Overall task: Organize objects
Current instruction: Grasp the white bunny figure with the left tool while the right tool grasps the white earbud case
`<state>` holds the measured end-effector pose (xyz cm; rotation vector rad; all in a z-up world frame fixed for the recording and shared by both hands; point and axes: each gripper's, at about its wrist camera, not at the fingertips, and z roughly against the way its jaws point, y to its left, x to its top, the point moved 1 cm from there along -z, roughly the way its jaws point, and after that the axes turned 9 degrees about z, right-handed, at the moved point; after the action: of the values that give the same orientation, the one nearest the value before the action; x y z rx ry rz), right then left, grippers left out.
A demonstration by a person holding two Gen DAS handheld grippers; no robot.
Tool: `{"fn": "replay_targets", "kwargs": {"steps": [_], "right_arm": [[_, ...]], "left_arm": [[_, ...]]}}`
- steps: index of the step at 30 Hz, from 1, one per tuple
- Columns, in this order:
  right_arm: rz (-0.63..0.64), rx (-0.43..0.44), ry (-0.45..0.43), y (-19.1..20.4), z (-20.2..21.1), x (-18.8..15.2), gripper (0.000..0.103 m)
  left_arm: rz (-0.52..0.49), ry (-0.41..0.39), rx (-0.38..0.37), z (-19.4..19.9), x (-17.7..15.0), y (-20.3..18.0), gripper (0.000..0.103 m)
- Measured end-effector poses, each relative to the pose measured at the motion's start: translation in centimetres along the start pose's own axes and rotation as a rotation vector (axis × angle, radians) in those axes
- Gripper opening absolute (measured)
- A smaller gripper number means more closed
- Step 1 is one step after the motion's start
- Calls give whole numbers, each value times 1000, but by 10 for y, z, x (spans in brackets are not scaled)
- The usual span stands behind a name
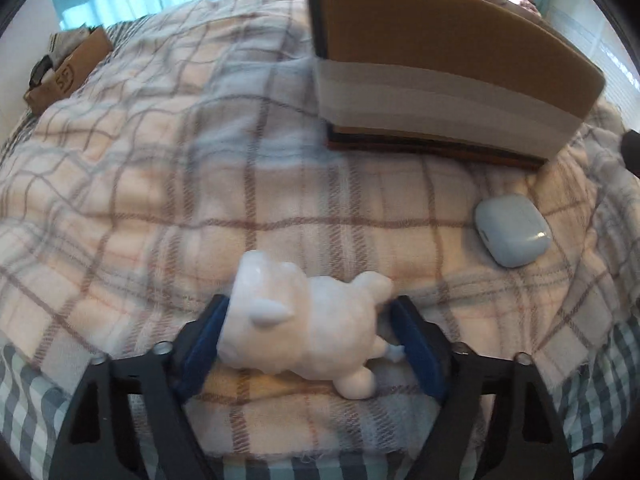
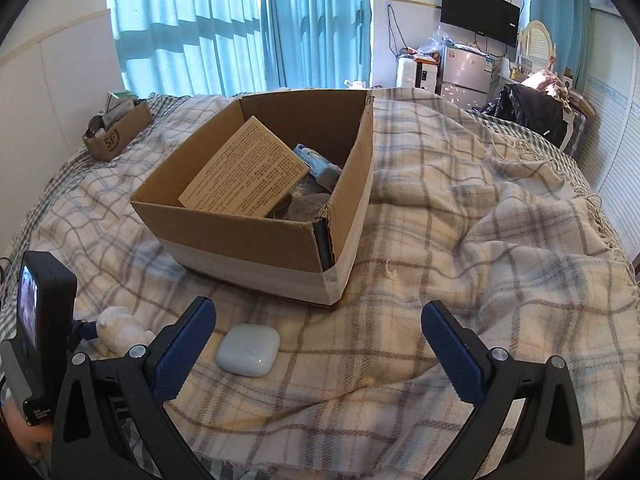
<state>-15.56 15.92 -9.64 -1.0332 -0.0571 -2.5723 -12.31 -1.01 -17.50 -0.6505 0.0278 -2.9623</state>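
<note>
While the little white toy animal [image 1: 304, 320] lies on its side on the bed's checked blanket [image 1: 160, 184], near the bed's front edge, the left tool [image 1: 308, 340] has its two blue pads on either side of it. The pads look like they are touching the toy's head end and back end, so it seems to be gripped, but the toy is not yet lifted off the blanket.

Just a bit to the right, toward the same front edge, sits a small white earbud case [image 2: 248, 344]. Nothing holds it.

Behind both, more toward the middle of the bed, stands the open cardboard box [image 2: 256, 236]. It already has a printed card [image 2: 244, 172] and some wrapped packs inside. So part of the tidying looks done, and I think the toy and the case are what is left to go in.

The right tool [image 2: 318, 348] is wide open and empty. It hangs over the blanket, with the case just beside its left pad.

A smaller box [image 2: 116, 136] with odds and ends sits by the bed's far left corner.
</note>
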Motion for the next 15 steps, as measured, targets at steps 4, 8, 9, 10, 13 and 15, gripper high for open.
{"fn": "replay_targets", "kwargs": {"steps": [4, 8, 9, 10, 13, 15], "right_arm": [[13, -7, 5, 2, -2, -1, 103], [21, -16, 11, 4, -4, -1, 103], [29, -20, 21, 5, -7, -1, 103], [38, -21, 32, 6, -9, -1, 103], [70, -20, 61, 14, -17, -3, 103], [90, -16, 69, 18, -20, -4, 103]], "left_arm": [[12, -73, -49, 18, 1, 1, 81], [100, -138, -95, 37, 13, 16, 66], [112, -131, -93, 36, 14, 19, 66], [126, -104, -91, 30, 14, 22, 66], [128, -54, -84, 21, 12, 22, 65], [121, -73, -89, 25, 12, 23, 65]]}}
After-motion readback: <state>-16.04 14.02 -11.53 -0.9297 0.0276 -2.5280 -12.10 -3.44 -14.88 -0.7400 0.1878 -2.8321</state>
